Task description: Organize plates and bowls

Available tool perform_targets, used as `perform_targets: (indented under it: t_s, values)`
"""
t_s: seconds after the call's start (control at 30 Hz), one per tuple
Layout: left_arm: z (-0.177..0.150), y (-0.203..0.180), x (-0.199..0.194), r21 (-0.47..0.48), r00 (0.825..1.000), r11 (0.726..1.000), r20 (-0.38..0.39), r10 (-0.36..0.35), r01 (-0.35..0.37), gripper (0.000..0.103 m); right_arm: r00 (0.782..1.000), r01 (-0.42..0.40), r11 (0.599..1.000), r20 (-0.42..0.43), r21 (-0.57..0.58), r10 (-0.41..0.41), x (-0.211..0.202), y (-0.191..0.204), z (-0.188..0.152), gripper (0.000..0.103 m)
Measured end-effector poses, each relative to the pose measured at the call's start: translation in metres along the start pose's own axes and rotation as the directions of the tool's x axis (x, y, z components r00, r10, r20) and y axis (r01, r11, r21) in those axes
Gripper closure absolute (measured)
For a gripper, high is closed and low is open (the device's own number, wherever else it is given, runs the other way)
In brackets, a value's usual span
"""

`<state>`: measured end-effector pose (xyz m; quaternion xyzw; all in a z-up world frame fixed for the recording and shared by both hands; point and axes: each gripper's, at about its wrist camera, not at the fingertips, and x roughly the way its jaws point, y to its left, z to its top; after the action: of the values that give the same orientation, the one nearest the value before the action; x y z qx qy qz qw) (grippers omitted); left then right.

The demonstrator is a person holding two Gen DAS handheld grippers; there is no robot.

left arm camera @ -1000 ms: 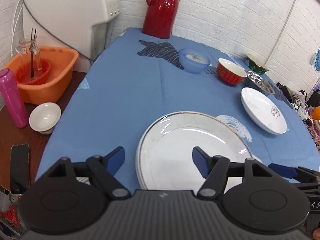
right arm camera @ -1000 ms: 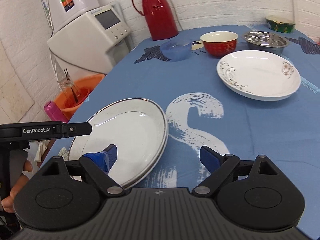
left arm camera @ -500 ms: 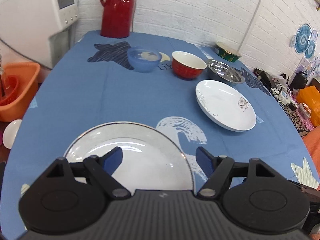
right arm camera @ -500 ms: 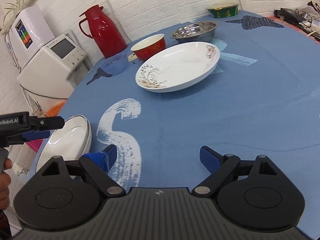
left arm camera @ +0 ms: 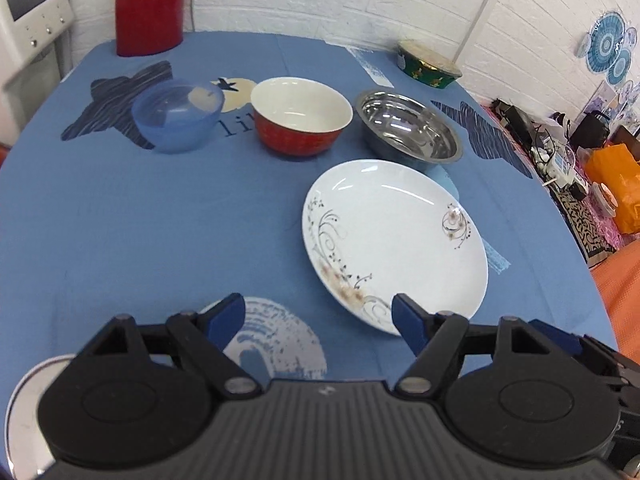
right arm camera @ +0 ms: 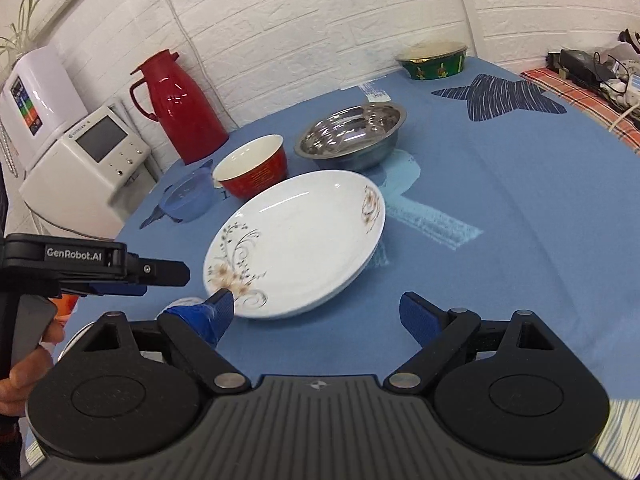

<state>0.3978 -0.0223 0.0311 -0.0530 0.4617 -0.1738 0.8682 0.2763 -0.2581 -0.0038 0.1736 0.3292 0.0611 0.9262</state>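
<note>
White brick wall behind a table under a blue printed cloth (left arm camera: 160, 216). Floral white plate (left arm camera: 396, 236) lies flat near the front, just ahead of both tools. Behind it, in a row: translucent blue bowl (left arm camera: 178, 116), red bowl with white inside (left arm camera: 302, 114), steel bowl (left arm camera: 408, 130); green patterned bowl (left arm camera: 430, 64) well back by the wall. Red thermos jug (right arm camera: 180, 104) at the far left. Left gripper (left arm camera: 314, 314) spread, empty. Right gripper (right arm camera: 316, 312) spread, empty, its left pad (right arm camera: 218, 310) just beside the plate's near rim. Edge of a rimmed plate (left arm camera: 16, 404) at lower left
</note>
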Motion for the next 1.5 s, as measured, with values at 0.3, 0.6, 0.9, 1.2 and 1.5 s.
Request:
perform_targets:
  t_s: [0.3, 0.6, 0.9, 1.2, 1.5]
  values:
    - [0.038, -0.003, 0.064, -0.011, 0.995, 0.999, -0.091, 0.043, -0.044, 0.028, 0.994, 0.071, 0.989, -0.071, -0.132, -0.081, 0.074, -0.001, 0.04, 0.026]
    - [0.04, -0.003, 0.084, -0.01, 0.994, 0.998, -0.093, 0.066, -0.067, 0.028, 0.988, 0.107, 0.959, -0.079, -0.263, -0.132, 0.099, 0.014, 0.034, 0.023]
    - [0.037, -0.013, 0.088, 0.045, 0.99, 0.992, -0.065, 0.121, -0.118, 0.029, 0.987, 0.104, 0.966, -0.098, -0.238, -0.13, 0.099, 0.024, 0.033, 0.022]
    - [0.034, -0.018, 0.083, 0.071, 0.995, 0.996, -0.074, 0.063, -0.057, 0.051, 0.987, 0.087, 0.979, -0.119, -0.186, -0.111, 0.097, 0.039, 0.027, 0.022]
    - [0.031, -0.023, 0.052, 0.13, 0.996, 0.988, 0.002, 0.086, -0.085, 0.051, 0.993, 0.043, 0.992, -0.1, -0.118, -0.055, 0.08, 0.049, 0.025, 0.021]
